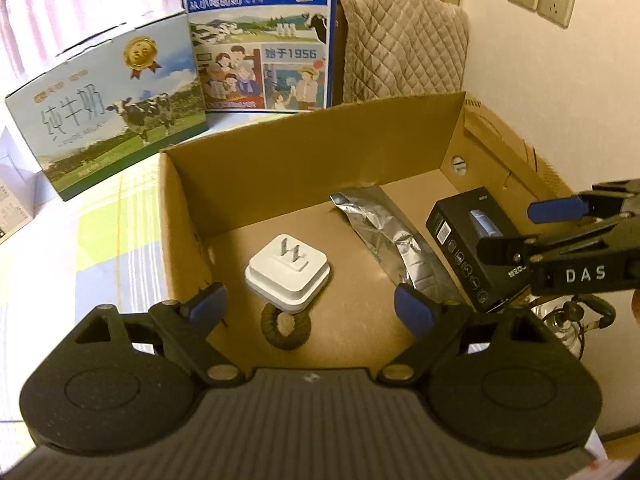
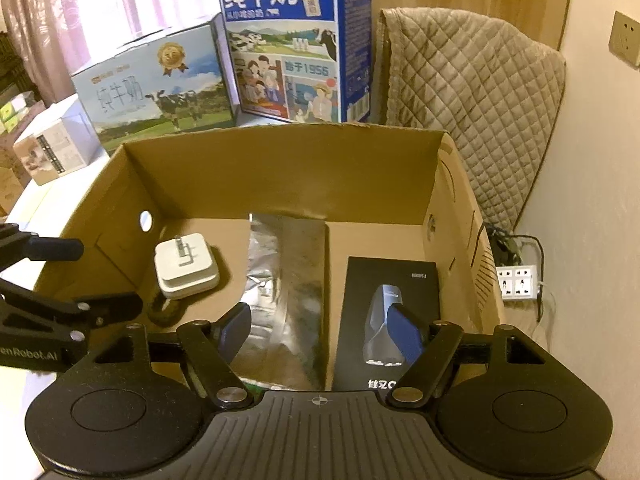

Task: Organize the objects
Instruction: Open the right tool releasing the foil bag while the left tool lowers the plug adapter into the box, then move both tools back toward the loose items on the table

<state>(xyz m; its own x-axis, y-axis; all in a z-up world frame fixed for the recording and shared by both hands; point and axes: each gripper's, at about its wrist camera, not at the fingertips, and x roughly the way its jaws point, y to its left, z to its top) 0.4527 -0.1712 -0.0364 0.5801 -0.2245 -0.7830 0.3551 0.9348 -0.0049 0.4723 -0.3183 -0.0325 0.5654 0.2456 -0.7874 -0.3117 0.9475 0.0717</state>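
Claws [image 1: 310,312] [image 2: 322,330] agape above carton [image 1: 304,152]

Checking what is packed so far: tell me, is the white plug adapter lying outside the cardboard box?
No, the white plug adapter sits on the floor of the cardboard box, prongs pointing up.
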